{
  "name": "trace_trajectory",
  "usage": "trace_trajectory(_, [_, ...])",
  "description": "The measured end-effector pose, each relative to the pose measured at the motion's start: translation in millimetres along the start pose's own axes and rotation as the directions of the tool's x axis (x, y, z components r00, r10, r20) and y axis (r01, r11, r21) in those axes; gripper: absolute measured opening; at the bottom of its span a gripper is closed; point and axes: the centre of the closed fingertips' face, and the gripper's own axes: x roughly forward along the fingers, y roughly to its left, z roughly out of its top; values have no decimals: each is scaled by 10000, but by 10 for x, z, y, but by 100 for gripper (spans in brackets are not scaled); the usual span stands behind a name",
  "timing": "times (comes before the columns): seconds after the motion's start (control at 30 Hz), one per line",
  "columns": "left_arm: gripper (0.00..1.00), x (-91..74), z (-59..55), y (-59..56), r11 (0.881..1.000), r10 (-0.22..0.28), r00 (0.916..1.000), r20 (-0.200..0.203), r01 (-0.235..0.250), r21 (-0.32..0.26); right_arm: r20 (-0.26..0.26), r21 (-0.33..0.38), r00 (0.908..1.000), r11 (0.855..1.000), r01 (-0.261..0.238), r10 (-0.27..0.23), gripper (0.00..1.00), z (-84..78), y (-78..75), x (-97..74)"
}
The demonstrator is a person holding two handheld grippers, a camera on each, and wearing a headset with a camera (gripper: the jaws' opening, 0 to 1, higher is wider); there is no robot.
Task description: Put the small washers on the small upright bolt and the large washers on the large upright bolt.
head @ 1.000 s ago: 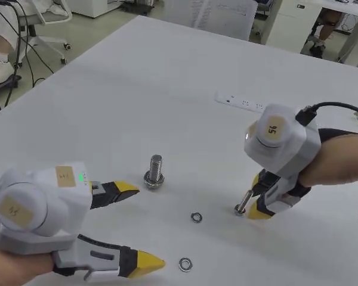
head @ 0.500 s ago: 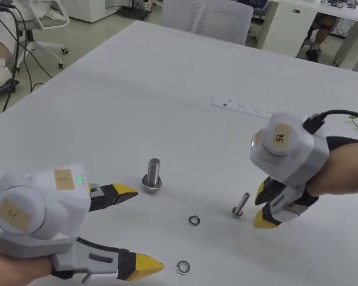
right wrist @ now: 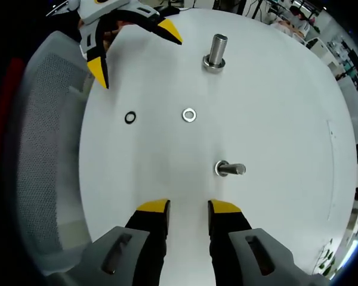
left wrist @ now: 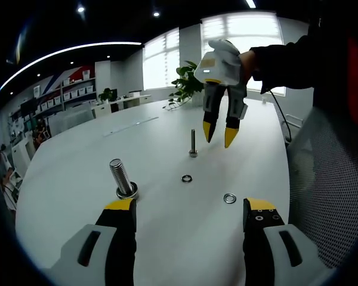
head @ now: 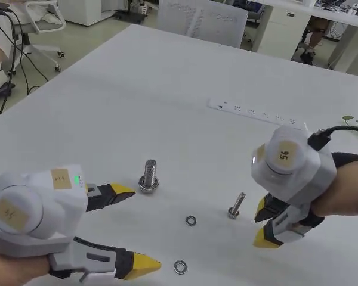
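Plainly, left claw point(head: 140, 226) gapes wide, right claw point(head: 260, 225) barely parted — both empty, washers point(head: 191, 221) lie loose.

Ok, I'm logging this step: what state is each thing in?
Large bolt: upright, not gripped.
Small bolt: upright, not gripped.
Farther washer: flat on the table.
Nearer washer: flat on the table.
Left tongs: open, empty.
Right tongs: open, empty.
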Motion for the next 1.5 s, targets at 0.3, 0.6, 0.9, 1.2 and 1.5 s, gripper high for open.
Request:
trace_trajectory(0.3, [72, -5, 39, 6, 10000, 20, 10000, 56, -20, 64, 183, -50, 9996, 9998, -216, 217, 27, 63, 181, -2])
trace_trajectory(0.6, [72, -13, 76, 12, 9999, 27, 10000, 89, -28, 136, 308, -296, 9990, 9990, -323, 332, 27, 198, 286, 1])
trace_trajectory(0.9, [72, -16, 100, 11, 9999, 27, 9999, 112, -29, 164, 392, -763, 9980, 9960, -470, 501, 27, 387, 379, 29])
trace_trajectory(1.2, [72, -20, 109, 9, 9998, 26, 9999, 100, -28, 186, 350, -1456, 9966, 9870, -685, 743, 27, 593, 497, 103])
trace_trajectory(1.5, [72, -34, 115, -1, 9998, 52, 9999, 116, -54, 187, 408, -1879, 9947, 9785, -850, 943, 26, 762, 572, 179])
